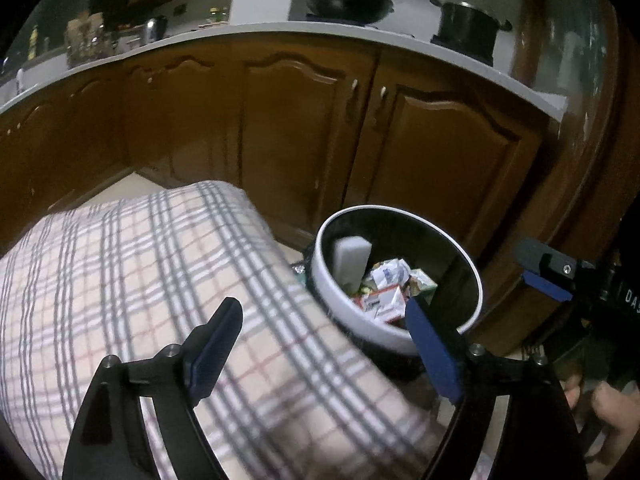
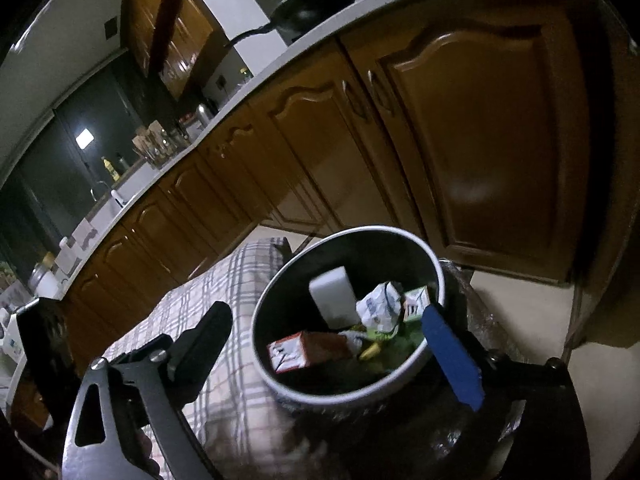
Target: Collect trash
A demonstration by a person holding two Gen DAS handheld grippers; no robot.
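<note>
Hovering with both pairs of fingers spread wide and pinching nothing: left gripper [image 1: 320, 340] over the plaid cloth-covered surface [image 1: 140, 280], right gripper [image 2: 336, 344] framing the round white-rimmed black bin [image 2: 434, 276]. Resting inside, between the right fingers: red-and-white carton [image 2: 304, 350], crumpled white wrapper [image 2: 380, 304]. Likely best: lifting clear, avoiding the rim.

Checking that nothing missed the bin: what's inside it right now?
Inside the bin: a white block leaning on the wall, a crumpled white wrapper, a red-and-white carton, a green-and-white carton. Whatever lies beneath them is covered.
</note>
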